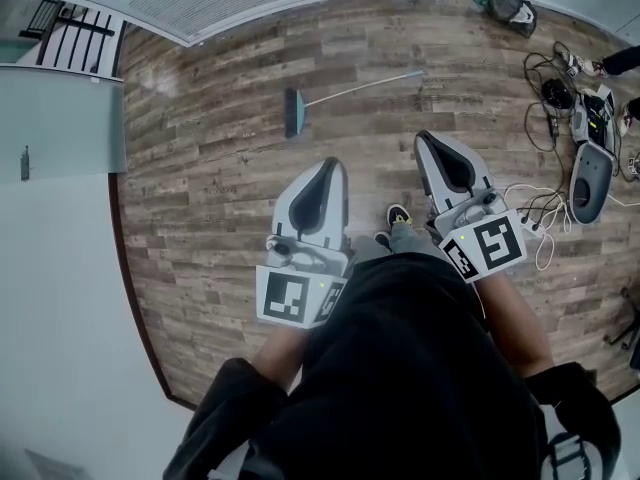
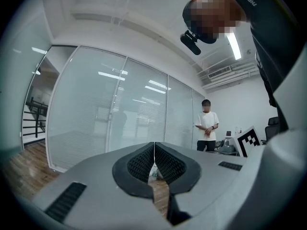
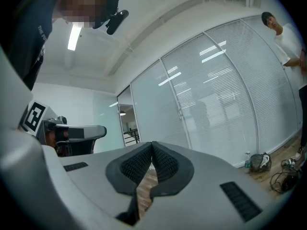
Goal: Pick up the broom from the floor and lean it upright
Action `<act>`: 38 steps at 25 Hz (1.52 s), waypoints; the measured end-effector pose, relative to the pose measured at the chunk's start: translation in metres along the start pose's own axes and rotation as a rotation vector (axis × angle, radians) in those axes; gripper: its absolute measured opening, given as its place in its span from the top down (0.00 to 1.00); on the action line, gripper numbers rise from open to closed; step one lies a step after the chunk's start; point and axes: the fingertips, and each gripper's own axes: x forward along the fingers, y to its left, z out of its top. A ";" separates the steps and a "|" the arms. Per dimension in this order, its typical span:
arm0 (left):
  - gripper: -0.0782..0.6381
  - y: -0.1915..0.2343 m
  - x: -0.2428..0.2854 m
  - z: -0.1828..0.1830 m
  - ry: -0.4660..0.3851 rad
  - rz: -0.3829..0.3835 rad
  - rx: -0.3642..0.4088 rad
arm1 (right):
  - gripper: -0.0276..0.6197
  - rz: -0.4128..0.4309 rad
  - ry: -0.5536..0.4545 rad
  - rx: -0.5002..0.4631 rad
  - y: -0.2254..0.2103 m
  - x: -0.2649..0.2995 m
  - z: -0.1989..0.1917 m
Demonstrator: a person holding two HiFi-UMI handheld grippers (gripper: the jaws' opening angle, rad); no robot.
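**A:** Where do we have the broom?

**B:** We see the broom [image 1: 350, 92] lying flat on the wooden floor [image 1: 200, 198] ahead of us. Its teal brush head is to the left. The thin handle runs off to the right and slightly away from us. It lies well apart from both of our grippers, and nothing touches it.

**A:** And how do our jaws stand?

**B:** On our left gripper [image 1: 330, 164] the jaws are closed, and the ribbed black pads meet in a thin line with nothing between them. Our right gripper [image 1: 432, 138] is the same, with its jaws pressed together and holding nothing. We hold the two side by side, pointing level out over the floor, and our shoe [image 1: 398, 215] shows between them.

**A:** What else do we see around us?

**B:** At the right there is a tangle of cables [image 1: 545, 103] with some grey gear beside it. A dark bag [image 1: 508, 8] sits by the far wall. From the left gripper view we see a frosted glass partition [image 2: 120, 114], and a person in a white shirt [image 2: 207, 128] stands to its right.
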 end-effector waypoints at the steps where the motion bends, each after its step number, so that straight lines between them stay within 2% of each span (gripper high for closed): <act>1: 0.86 0.000 0.004 -0.002 0.006 0.003 -0.003 | 0.93 0.001 0.004 0.002 -0.004 0.002 -0.001; 12: 0.86 0.008 0.034 -0.014 0.051 -0.028 -0.005 | 0.93 -0.033 0.014 0.036 -0.026 0.018 -0.008; 18: 0.86 0.014 0.056 -0.017 0.062 -0.080 -0.005 | 0.93 -0.061 0.046 0.049 -0.038 0.032 -0.016; 25: 0.86 0.062 0.070 -0.007 0.013 -0.070 -0.034 | 0.93 -0.047 0.051 0.004 -0.032 0.083 -0.008; 34: 0.86 0.141 0.072 0.005 -0.033 -0.032 -0.081 | 0.93 0.009 0.081 -0.065 -0.004 0.156 -0.007; 38: 0.86 0.167 0.077 0.002 -0.028 -0.013 -0.078 | 0.93 0.015 0.088 -0.075 -0.002 0.174 -0.011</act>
